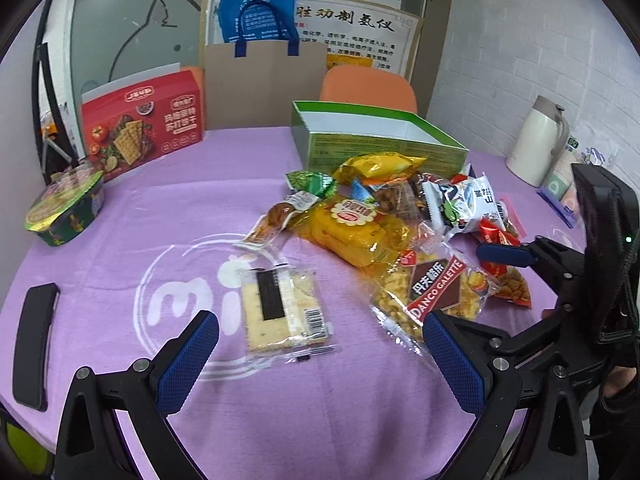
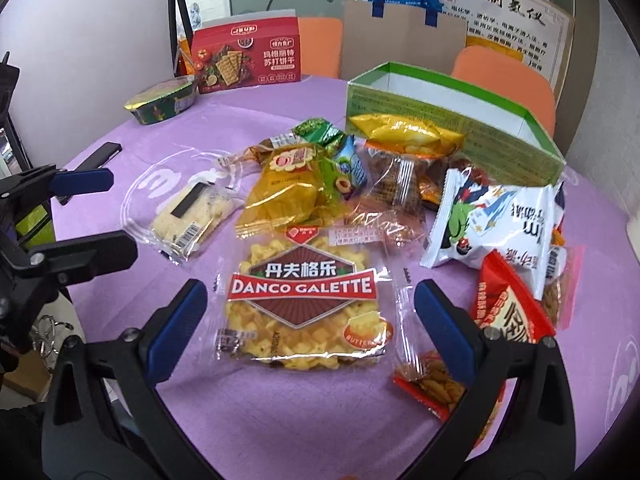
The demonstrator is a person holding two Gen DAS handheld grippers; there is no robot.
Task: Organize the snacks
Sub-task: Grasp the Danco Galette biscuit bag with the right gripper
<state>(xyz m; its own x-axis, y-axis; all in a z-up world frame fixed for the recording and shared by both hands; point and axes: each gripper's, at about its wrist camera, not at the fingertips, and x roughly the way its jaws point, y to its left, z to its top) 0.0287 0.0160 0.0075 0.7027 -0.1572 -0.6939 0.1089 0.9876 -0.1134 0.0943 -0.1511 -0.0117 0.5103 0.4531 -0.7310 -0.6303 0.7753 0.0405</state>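
The left gripper is held spread around the cracker packet, and the right gripper spread around the Danco Galette pack, apparently for pickup. The green box is kept open behind the pile on the table, presumably to receive them.

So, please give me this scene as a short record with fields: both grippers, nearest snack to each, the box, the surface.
left gripper: open, holds nothing
right gripper: open, holds nothing
before left: cracker packet, lying flat, apart from the pile
before right: Danco Galette packet, between the fingers, not gripped
green box: open, behind the snack pile
surface: purple tablecloth
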